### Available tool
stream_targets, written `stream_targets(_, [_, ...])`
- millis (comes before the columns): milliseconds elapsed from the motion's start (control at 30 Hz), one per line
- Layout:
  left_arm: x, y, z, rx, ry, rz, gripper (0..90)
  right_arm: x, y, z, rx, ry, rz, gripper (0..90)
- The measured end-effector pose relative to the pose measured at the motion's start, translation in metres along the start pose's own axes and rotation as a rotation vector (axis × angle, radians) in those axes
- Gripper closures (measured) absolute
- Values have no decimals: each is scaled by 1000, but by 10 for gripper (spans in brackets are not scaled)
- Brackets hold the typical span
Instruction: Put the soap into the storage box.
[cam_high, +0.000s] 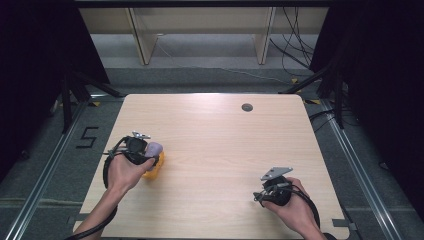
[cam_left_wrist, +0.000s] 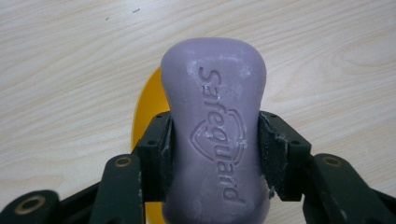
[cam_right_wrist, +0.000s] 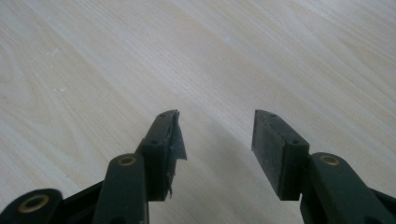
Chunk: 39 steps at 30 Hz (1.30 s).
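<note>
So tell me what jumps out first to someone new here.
The purple bar of soap clamped between the left gripper pads, over a yellow dish at the table's left side. Next, the right gripper, open over bare wood near the right front edge.

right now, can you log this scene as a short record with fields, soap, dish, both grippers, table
soap: purple bar, stamped Safeguard, clamped at its waist
yellow dish: under the soap; contact cannot be told
left gripper: shut on the soap, pads on both sides
right gripper: open, nothing between its jaws, over bare wood
table: light wood, soap and dish near its left edge, right gripper near the front right
</note>
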<state>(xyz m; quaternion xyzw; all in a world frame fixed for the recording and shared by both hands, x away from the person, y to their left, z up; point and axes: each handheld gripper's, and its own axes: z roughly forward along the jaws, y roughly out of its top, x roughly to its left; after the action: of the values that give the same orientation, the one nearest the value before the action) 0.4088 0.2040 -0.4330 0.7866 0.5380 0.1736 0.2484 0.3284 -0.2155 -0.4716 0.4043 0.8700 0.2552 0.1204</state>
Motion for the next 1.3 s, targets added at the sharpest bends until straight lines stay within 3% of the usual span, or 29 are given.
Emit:
stream_targets(1033, [2, -1, 15, 78, 38, -49, 488, 0, 0, 0, 2, 5, 2, 513])
stream_targets(1167, [4, -2, 18, 98, 37, -33, 488, 0, 0, 1, 2, 6, 2, 512])
stream_targets(1300, [3, -2, 21, 103, 38, -56, 488, 0, 0, 1, 1, 6, 1, 512])
